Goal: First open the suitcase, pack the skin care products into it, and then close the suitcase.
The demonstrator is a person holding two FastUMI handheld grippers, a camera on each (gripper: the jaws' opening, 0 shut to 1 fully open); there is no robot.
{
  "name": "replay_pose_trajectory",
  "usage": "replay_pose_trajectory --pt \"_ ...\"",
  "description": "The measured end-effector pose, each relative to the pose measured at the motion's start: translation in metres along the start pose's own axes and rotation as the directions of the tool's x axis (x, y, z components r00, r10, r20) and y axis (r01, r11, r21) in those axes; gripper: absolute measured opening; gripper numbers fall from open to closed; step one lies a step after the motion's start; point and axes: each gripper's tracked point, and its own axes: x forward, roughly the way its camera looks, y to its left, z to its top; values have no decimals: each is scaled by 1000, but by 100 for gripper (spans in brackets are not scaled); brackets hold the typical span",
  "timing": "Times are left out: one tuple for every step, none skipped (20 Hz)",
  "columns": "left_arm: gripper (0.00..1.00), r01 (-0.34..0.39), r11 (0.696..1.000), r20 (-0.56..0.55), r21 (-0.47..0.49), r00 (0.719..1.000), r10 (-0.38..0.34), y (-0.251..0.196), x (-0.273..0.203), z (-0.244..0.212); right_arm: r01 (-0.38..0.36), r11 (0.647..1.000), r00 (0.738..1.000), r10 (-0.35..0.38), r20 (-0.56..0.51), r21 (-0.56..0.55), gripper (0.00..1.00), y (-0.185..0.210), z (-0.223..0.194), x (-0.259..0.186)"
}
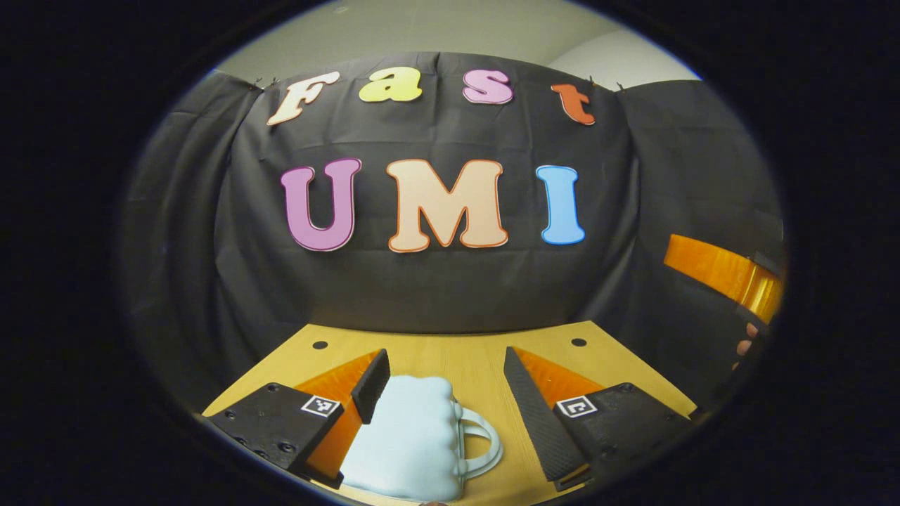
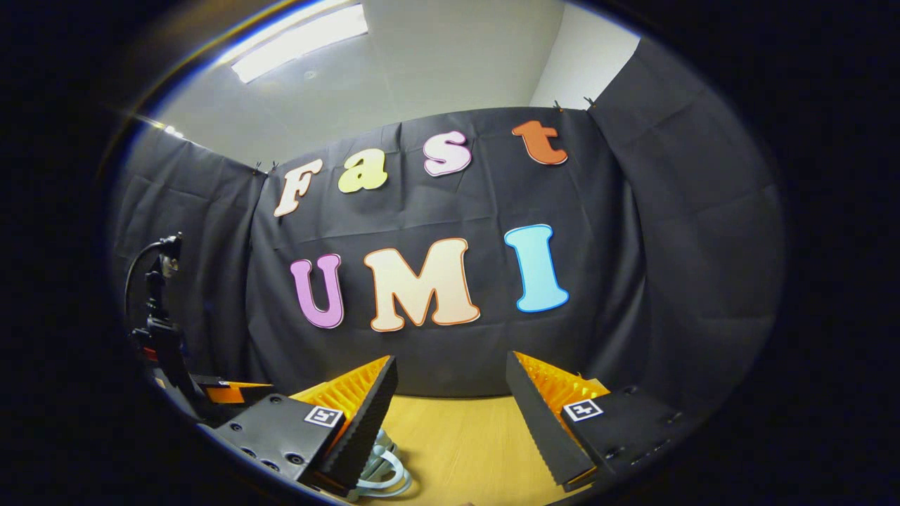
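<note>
- In the left gripper view, the left tool point(image 1: 445, 379) is standing wide open, its two black ribbed fingers spread apart at the bottom of the frame.
- A pale blue, ribbed suitcase point(image 1: 408, 443) with a looped handle point(image 1: 484, 443) on its right side is sitting between those fingers at the bottom centre.
- The left finger point(image 1: 370, 385) is lying just beside the suitcase's upper left edge; whether it is touching is hard to tell. The right finger point(image 1: 532, 407) is staying apart from it, so the tool is gripping nothing.
- The wooden surface point(image 1: 450, 355) is showing bare room behind the suitcase up to its far edge at mid-frame, where the black cloth wall is hanging.
- At the right edge of that view, the orange body of the other tool and some fingertips of a hand point(image 1: 744, 346) are showing.
- In the right gripper view, the right tool point(image 2: 450, 393) is also released and spread wide, holding nothing.
- The suitcase handle point(image 2: 383, 467) is peeking out beside its left finger point(image 2: 365, 422) at the bottom; contact cannot be told.
- Open surface point(image 2: 457, 443) is lying between the fingers.
</note>
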Motion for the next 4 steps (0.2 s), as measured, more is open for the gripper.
replay_pose_trajectory --pt "95 1 1000 3 2 1000 -1 4 -2 2 2 1000 1000 -2 5 -8 97 5 1 -2" --pt "95 2 1000 1 6 1000 -2 8 -4 0 8 1000 1000 -8 11 -26 97 8 0 -3" --pt "95 -2 1000 -1 3 1000 2 13 -7 0 17 999 1000 -17 10 -47 97 10 -2 -6" --pt "95 2 1000 6 1 1000 -2 15 -9 4 15 998 1000 -15 8 -62 97 14 -2 -8"
